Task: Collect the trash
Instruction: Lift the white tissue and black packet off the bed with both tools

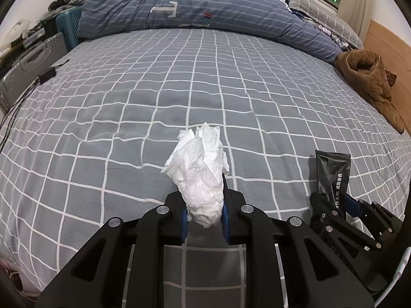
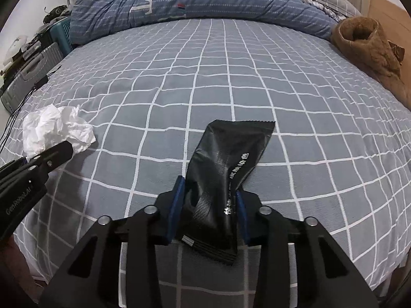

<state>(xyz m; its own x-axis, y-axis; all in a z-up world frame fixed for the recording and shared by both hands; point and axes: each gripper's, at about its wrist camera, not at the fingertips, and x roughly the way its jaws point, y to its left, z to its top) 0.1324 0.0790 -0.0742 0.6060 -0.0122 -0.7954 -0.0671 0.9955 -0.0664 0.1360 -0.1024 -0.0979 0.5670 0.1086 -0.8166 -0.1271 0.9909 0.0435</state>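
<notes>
My left gripper point(image 1: 204, 215) is shut on a crumpled white tissue point(image 1: 200, 174) and holds it just above the grey checked bed sheet point(image 1: 179, 82). My right gripper point(image 2: 209, 205) is shut on a black plastic wrapper point(image 2: 226, 169) with white lettering, which sticks out forward over the sheet. In the left wrist view the wrapper point(image 1: 332, 174) and the right gripper point(image 1: 334, 205) show at the lower right. In the right wrist view the tissue point(image 2: 54, 131) and the left gripper point(image 2: 46, 154) show at the left.
A folded blue quilt point(image 1: 195, 5) lies along the far end of the bed. A brown fleece garment point(image 1: 370, 82) lies at the right edge by a wooden board. A grey suitcase point(image 1: 28, 61), a teal crate and cables are off the bed's left side.
</notes>
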